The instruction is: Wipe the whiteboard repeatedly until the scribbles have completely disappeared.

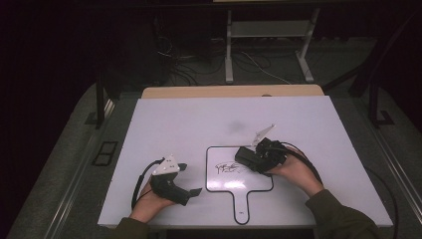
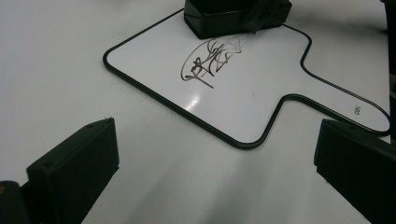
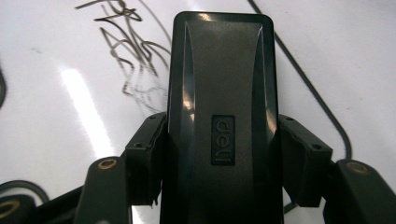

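Observation:
A small paddle-shaped whiteboard (image 1: 249, 185) with a black rim lies on the white table, black scribbles (image 1: 228, 167) on its upper left part. My right gripper (image 1: 251, 158) is shut on a black eraser (image 3: 222, 116), which rests on the whiteboard (image 3: 56, 93) beside the scribbles (image 3: 135, 60). Both pads press the eraser's sides. My left gripper (image 1: 190, 179) rests on the table left of the board, jaws wide open and empty. The left gripper view shows the whiteboard (image 2: 261, 93), the scribbles (image 2: 208, 60) and the eraser (image 2: 219, 18) at the top.
The white tabletop (image 1: 189, 124) spreads around the board, with a wooden edge (image 1: 229, 91) behind it. A table frame and cables (image 1: 234, 59) stand on the dark floor beyond. Black cables trail from both grippers.

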